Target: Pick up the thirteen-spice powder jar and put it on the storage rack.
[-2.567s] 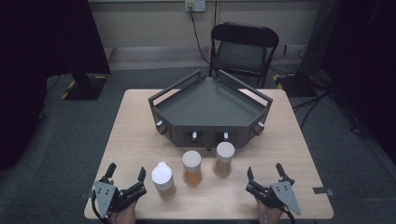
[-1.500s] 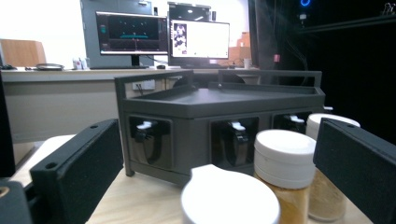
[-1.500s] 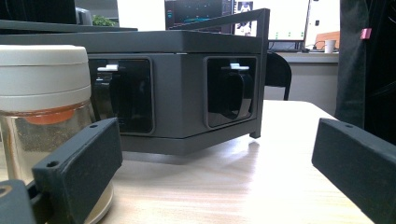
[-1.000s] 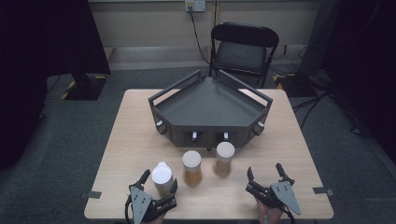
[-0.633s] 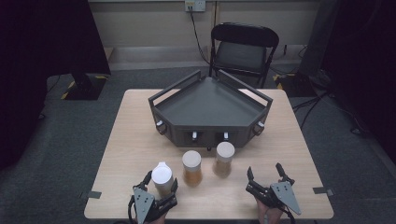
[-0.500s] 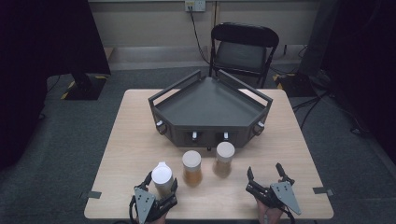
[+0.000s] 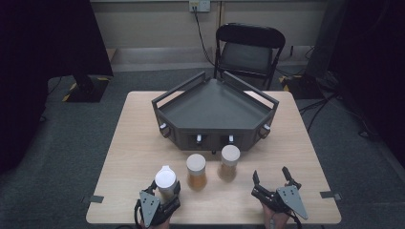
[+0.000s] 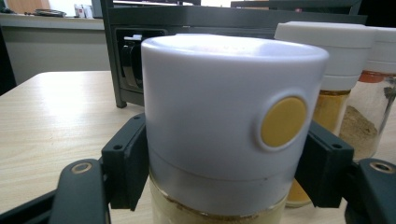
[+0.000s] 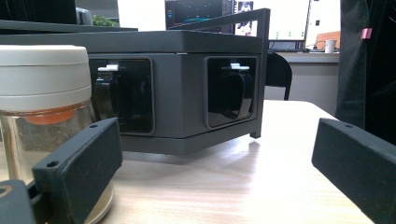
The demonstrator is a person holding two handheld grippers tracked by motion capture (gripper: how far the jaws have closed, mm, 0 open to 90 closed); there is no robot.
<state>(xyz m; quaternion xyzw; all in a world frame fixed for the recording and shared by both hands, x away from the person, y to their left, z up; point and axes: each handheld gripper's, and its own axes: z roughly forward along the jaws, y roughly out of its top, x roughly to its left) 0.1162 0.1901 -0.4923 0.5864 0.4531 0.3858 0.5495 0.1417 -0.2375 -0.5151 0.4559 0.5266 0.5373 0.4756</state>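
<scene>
the left gripper (image 7: 165, 198) has just been closing its jaws and now clasps the left jar (image 7: 165, 180), its black pads pressed against both sides of the jar just below the cap, as the left gripper view shows. this jar (image 8: 224, 140) stands upright at the near left of the table (image 7: 129, 152), first in a row of three. it has a tall white cap with a round yellow spot on its side, and under the cap a clear body filled with pale yellowish powder.

just to its right stands the middle jar (image 7: 196, 171), white-capped with orange-yellow powder, and further right the right jar (image 7: 229, 162), with a cream lid and brownish contents; the three stand near each other but apart. the right gripper (image 7: 273, 183) rests at the near right edge with its jaws spread wide and nothing between them.

the table is light wood. behind the jars sits a dark grey angular rack (image 7: 215, 114) with railings on top and small slots along its near faces. beyond the table stand a black folding chair (image 7: 249, 47) on grey carpet, a pale wall with a socket (image 7: 199, 5), and dark curtains at both sides.
</scene>
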